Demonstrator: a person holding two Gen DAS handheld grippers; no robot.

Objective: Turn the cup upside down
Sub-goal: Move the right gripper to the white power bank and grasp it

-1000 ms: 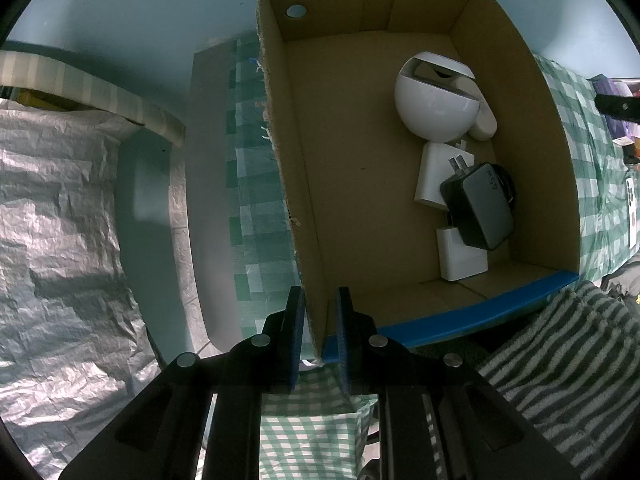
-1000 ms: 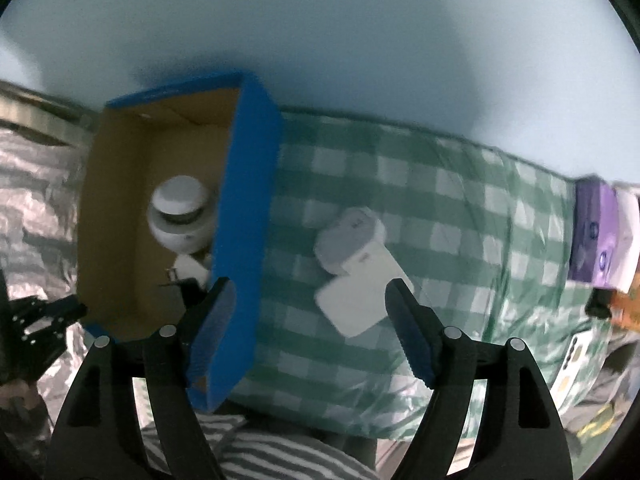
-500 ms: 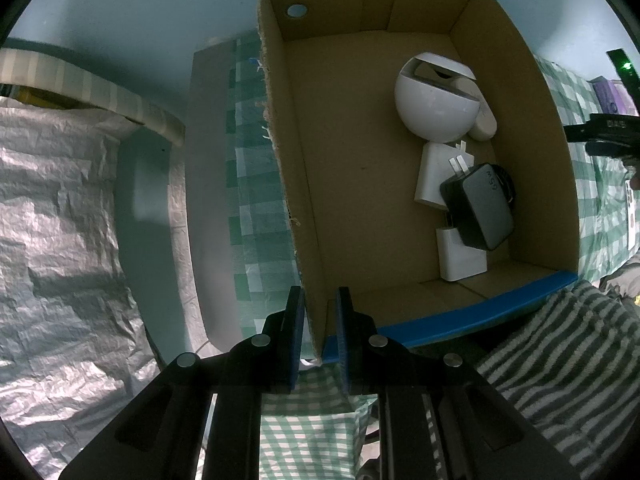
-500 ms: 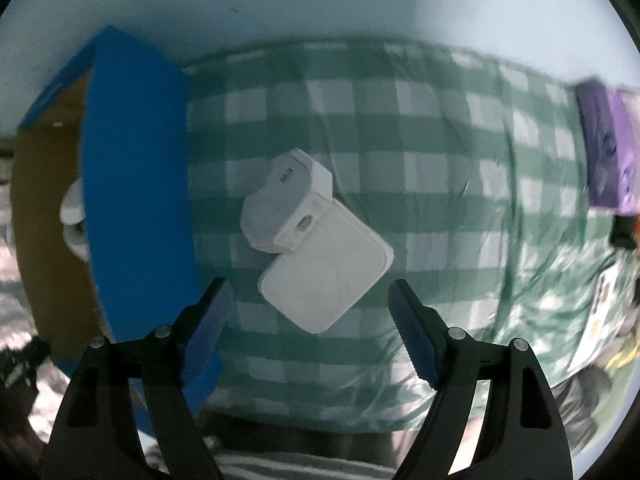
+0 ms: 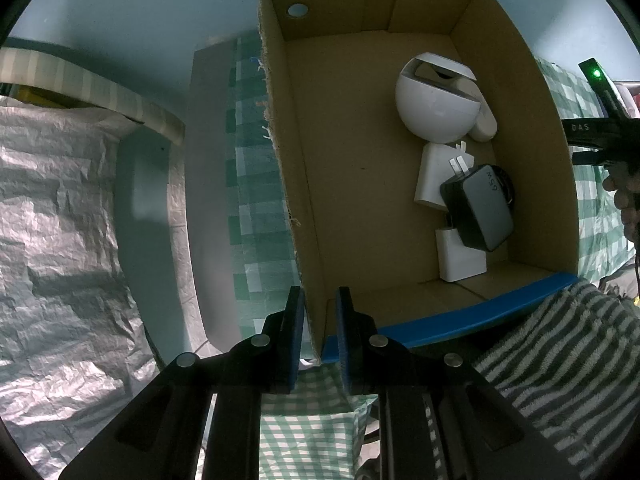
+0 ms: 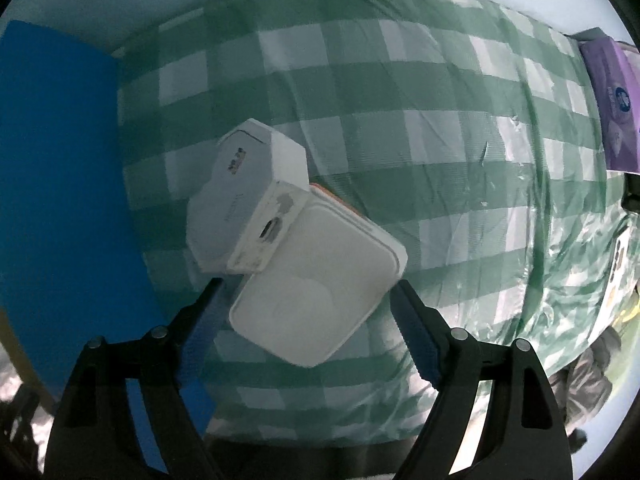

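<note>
Left wrist: "MS9" on blk charger (image 5: 478,208); left tongs (image 5: 319,340) clamping box wall (image 5: 298,216), right tongs (image 6: 306,320) opening.

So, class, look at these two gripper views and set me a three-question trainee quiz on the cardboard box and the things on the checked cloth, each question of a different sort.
1. True or false: the left gripper is shut on the wall of the cardboard box.
2. Which thing lies between the open fingers of the right gripper? A) the purple packet B) the white square case C) the black charger
3. Fill in: the white round bowl-like thing lies inside the ____.

Key: 1 true; 2 B, the fingers are opening and not touching it; 3 cardboard box.
</note>
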